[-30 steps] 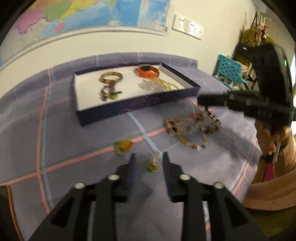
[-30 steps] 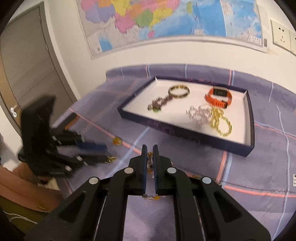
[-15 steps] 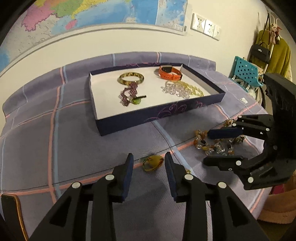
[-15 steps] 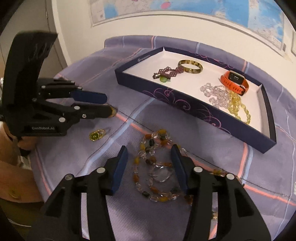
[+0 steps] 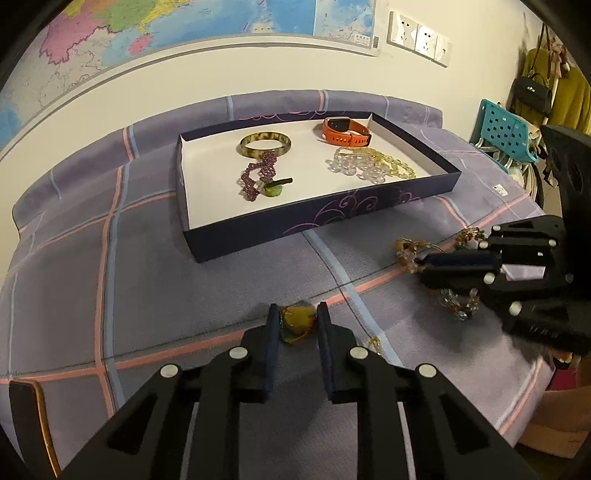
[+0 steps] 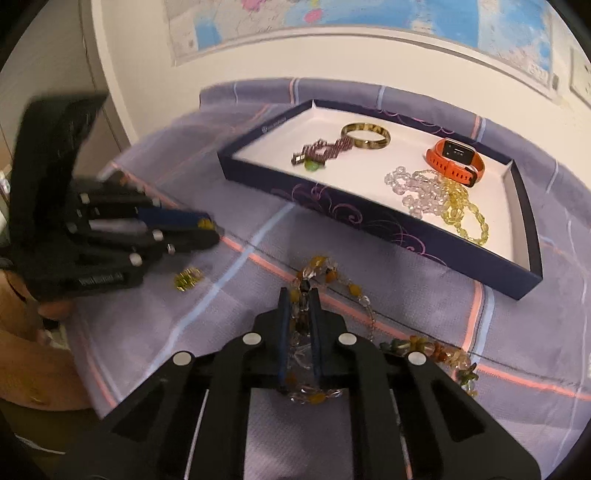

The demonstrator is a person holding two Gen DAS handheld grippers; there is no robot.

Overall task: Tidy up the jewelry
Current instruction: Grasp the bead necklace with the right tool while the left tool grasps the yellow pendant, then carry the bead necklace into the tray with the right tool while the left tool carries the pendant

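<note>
A dark blue tray (image 5: 332,218) (image 6: 369,218) holds a tortoiseshell bangle (image 5: 265,144), a purple beaded bracelet (image 5: 258,177), an orange watch (image 5: 345,131) and clear and yellow bead strands (image 5: 369,166). My left gripper (image 5: 295,319) has its jaws close around a small yellow-green pendant (image 5: 297,321) on the cloth. My right gripper (image 6: 298,295) is shut on an amber and clear bead necklace (image 6: 325,269), which trails right over the cloth. A small gold earring (image 6: 187,278) lies left of it.
The table wears a purple plaid cloth (image 5: 110,258). A wall map (image 5: 184,29) hangs behind. A teal chair (image 5: 502,129) and hanging clothes stand at the right. A thin gold piece (image 5: 375,345) lies by my left gripper.
My left gripper has moved forward so the pendant sits between its jaws, which have narrowed. My right gripper has closed on the bead necklace.
</note>
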